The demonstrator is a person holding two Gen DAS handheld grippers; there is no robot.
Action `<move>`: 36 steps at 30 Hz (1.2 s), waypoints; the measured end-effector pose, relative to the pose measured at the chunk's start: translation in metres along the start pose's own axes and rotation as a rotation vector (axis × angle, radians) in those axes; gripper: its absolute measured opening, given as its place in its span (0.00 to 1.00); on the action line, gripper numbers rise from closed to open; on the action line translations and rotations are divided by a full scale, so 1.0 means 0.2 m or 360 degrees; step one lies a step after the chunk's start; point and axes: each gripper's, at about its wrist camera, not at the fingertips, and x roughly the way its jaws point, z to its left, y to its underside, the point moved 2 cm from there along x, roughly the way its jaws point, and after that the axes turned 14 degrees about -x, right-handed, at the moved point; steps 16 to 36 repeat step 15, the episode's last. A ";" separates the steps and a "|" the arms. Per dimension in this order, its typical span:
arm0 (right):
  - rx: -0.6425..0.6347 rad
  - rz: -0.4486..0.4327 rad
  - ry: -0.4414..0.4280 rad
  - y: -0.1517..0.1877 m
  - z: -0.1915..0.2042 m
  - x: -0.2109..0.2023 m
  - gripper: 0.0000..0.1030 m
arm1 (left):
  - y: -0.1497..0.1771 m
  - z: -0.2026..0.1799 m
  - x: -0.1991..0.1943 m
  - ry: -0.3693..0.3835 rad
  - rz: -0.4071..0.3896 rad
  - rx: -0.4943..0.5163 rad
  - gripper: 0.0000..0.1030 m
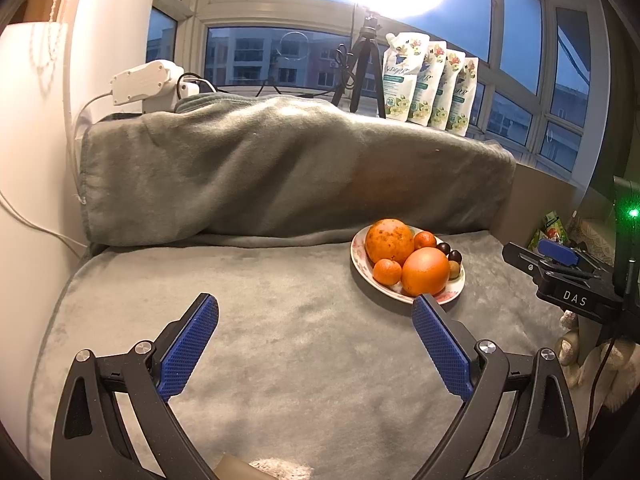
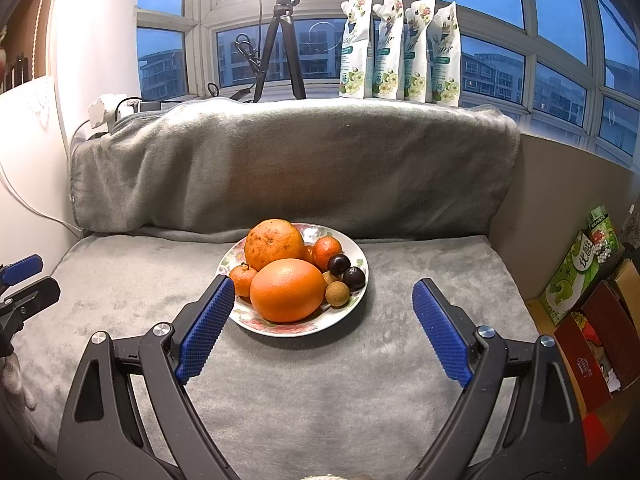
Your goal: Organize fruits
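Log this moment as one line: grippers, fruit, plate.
left gripper: open, empty | right gripper: open, empty | fruit: all piled on plate | plate: on grey blanket, nothing grasped

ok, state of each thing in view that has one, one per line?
left gripper: open, empty
right gripper: open, empty
plate: on the grey blanket, piled with fruit
big orange: on plate, front
speckled orange: on plate, behind it
pouches: four, upright on sill
tripod: standing on sill
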 end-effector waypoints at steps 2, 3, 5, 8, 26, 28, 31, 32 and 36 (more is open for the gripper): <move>-0.0003 0.0005 -0.0003 0.00 0.00 0.01 0.90 | 0.00 0.00 0.00 -0.0004 -0.0004 0.0001 0.95; -0.0002 0.0007 -0.0004 0.01 0.00 0.01 0.90 | 0.01 0.00 0.00 -0.0008 -0.0011 0.0004 0.95; 0.0002 0.0012 -0.0006 0.01 0.00 0.02 0.90 | 0.01 0.01 -0.01 -0.0008 -0.0031 0.0010 0.95; 0.0005 0.0017 -0.0008 0.02 0.00 0.02 0.90 | 0.01 0.01 -0.02 0.0007 -0.0057 0.0023 0.95; 0.0010 0.0044 0.0007 0.04 -0.01 0.05 0.90 | 0.01 0.02 -0.02 -0.0016 -0.0072 0.0023 0.95; 0.0010 0.0044 0.0007 0.04 -0.01 0.05 0.90 | 0.01 0.02 -0.02 -0.0016 -0.0072 0.0023 0.95; 0.0010 0.0044 0.0007 0.04 -0.01 0.05 0.90 | 0.01 0.02 -0.02 -0.0016 -0.0072 0.0023 0.95; 0.0010 0.0044 0.0007 0.04 -0.01 0.05 0.90 | 0.01 0.02 -0.02 -0.0016 -0.0072 0.0023 0.95; 0.0010 0.0044 0.0007 0.04 -0.01 0.05 0.90 | 0.01 0.02 -0.02 -0.0016 -0.0072 0.0023 0.95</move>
